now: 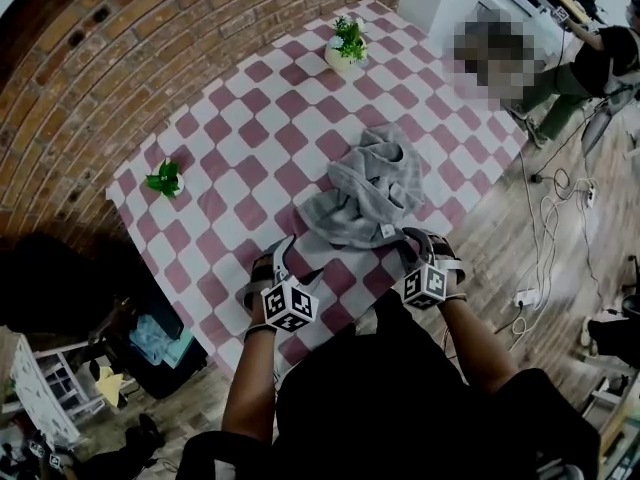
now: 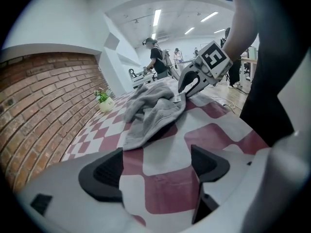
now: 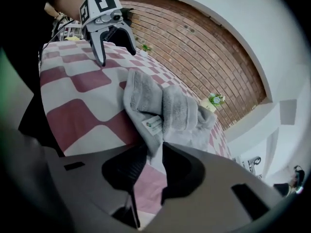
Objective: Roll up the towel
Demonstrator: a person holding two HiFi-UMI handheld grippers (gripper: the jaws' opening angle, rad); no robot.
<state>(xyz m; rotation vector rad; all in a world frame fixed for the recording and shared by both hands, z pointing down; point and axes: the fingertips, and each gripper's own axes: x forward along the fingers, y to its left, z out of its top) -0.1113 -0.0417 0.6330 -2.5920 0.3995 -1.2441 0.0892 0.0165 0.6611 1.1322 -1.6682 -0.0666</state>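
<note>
right claw [image 3: 153,150] clamped on towel [image 1: 368,190] edge | left claw [image 2: 156,162] wide apart, empty | towel grey, crumpled heap, unrolled

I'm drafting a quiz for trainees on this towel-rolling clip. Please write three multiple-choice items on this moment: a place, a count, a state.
1. Where does the crumpled grey terry towel lie?
A. on the red-and-white checked tablecloth
B. on the wooden floor
C. over the brick wall
2. How many small green potted plants stand on it?
A. one
B. two
C. four
3. How is the left gripper?
A. shut on the towel
B. open, nothing between its jaws
C. shut on a plant
Answers:
1 A: the towel rests on the checks.
2 B: one plant at the cloth's far end, one at its left edge.
3 B: its jaws stand apart over bare cloth.
</note>
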